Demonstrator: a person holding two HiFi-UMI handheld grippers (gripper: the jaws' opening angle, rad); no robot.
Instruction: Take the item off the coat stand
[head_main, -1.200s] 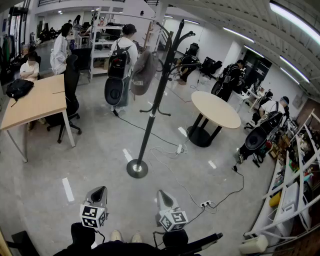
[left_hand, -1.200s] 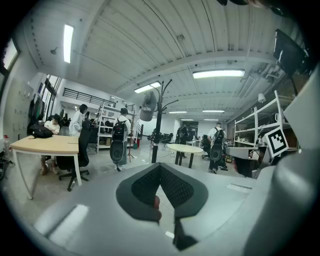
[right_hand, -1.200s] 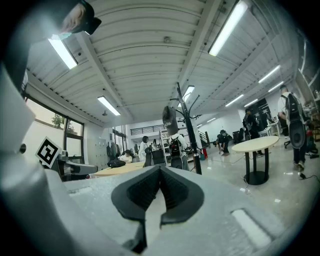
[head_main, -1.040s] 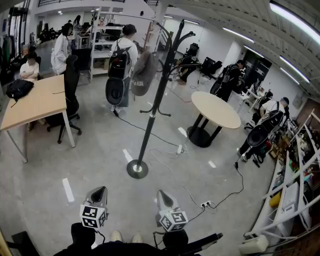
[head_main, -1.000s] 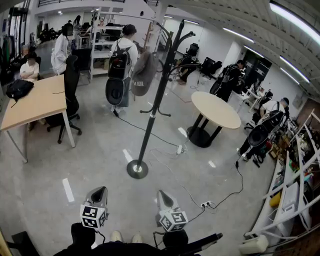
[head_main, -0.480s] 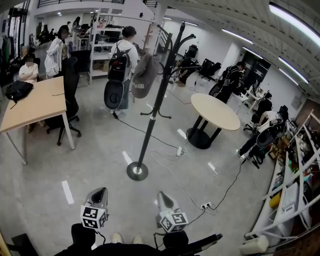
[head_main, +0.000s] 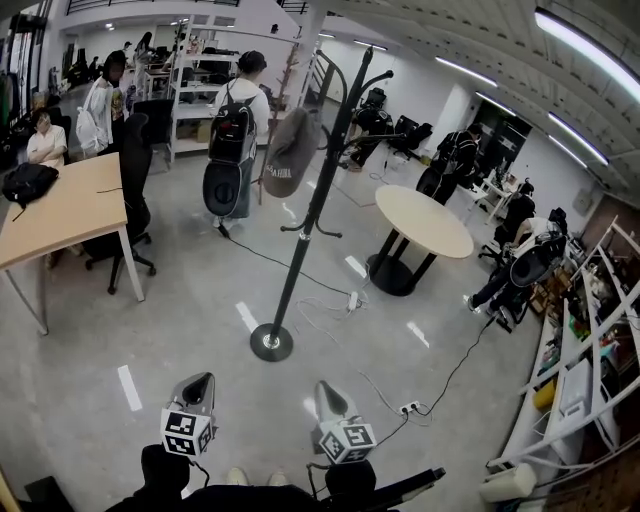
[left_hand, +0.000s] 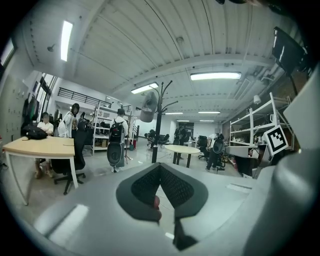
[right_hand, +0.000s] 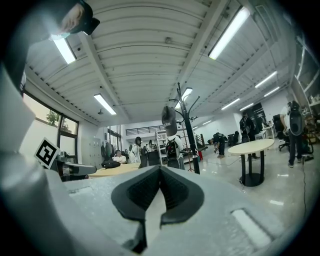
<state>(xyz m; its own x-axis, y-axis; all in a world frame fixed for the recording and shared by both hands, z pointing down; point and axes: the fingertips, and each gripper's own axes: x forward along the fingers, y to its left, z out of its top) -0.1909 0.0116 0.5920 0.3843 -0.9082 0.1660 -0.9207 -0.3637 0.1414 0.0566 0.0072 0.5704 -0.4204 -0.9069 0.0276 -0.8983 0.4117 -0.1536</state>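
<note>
We're far off: hat (head_main: 288, 150) hangs left of coat stand (head_main: 292, 270) pole, up ahead; left hand-held gripper (head_main: 198, 382) and right hand-held gripper (head_main: 326, 390) clenched, empty.

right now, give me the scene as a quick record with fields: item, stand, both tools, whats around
item: grey cap, hanging from an upper hook of the coat stand
stand: upright on the floor on a round base, ahead of both tools
left tool: jaws together, nothing between them, held low, apart from the stand
right tool: jaws together, nothing between them, also apart from the stand
nearby: round table right of the stand, wooden desk to its left, cables on the floor by the base
task status: cap not yet touched
</note>
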